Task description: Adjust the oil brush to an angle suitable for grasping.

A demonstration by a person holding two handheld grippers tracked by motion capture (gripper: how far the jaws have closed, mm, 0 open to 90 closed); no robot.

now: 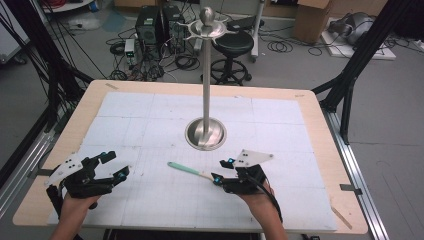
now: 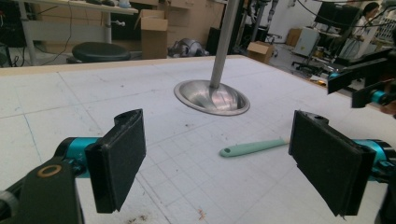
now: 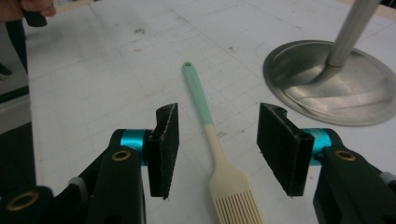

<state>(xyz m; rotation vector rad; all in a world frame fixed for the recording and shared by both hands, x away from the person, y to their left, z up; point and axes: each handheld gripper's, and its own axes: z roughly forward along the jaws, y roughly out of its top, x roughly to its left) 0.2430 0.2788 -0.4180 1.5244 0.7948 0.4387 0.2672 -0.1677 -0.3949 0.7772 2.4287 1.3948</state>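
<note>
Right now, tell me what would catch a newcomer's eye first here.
The tall steel stand rises from its round base at the middle of the white-gridded table, topped by a ball and a ring. Just in front lies a brush with a mint handle and cream bristles, between the open pads of the right tongs, untouched.

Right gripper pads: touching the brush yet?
Apart. The right gripper view shows the brush lying on the table between the right gripper's open jaws, with bare table visible on both sides of its handle.
</note>
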